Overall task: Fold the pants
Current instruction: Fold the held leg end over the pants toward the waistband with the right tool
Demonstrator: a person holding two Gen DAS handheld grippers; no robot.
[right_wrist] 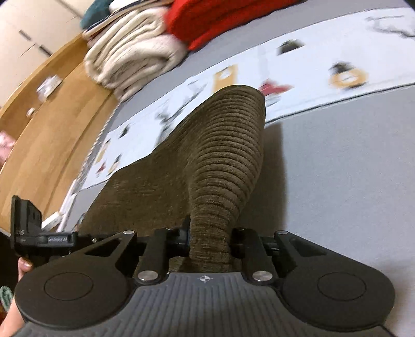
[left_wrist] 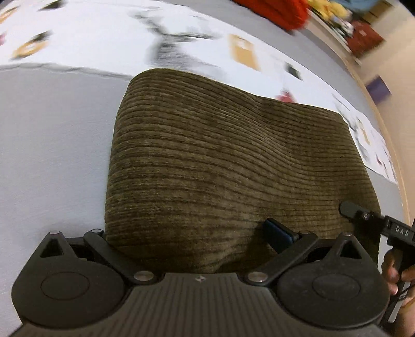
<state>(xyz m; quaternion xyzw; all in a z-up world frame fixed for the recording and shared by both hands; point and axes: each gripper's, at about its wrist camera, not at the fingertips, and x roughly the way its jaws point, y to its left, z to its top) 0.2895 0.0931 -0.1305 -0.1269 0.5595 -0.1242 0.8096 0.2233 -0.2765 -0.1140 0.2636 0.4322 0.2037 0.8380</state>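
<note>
Olive-brown corduroy pants point(left_wrist: 220, 155) lie folded on a grey surface point(left_wrist: 52, 142). My left gripper point(left_wrist: 192, 233) sits at their near edge with its jaws wide apart. Its blue right pad point(left_wrist: 278, 233) rests on the cloth, and the left finger is hidden under the fabric. The cloth bulges between the jaws, but I see no pad pressing it. In the right wrist view my right gripper point(right_wrist: 207, 236) is shut on a pinched ridge of the pants point(right_wrist: 228, 155), which rises as a narrow fold. The right gripper's tip point(left_wrist: 347, 207) shows at the pants' right side.
A white printed cloth strip point(right_wrist: 311, 57) runs across the grey surface behind the pants. Folded cream blankets point(right_wrist: 135, 51) and a red blanket point(right_wrist: 220, 18) are stacked beyond it. A wooden edge point(right_wrist: 52, 116) borders the left. A person's hand point(right_wrist: 23, 264) holds the left tool.
</note>
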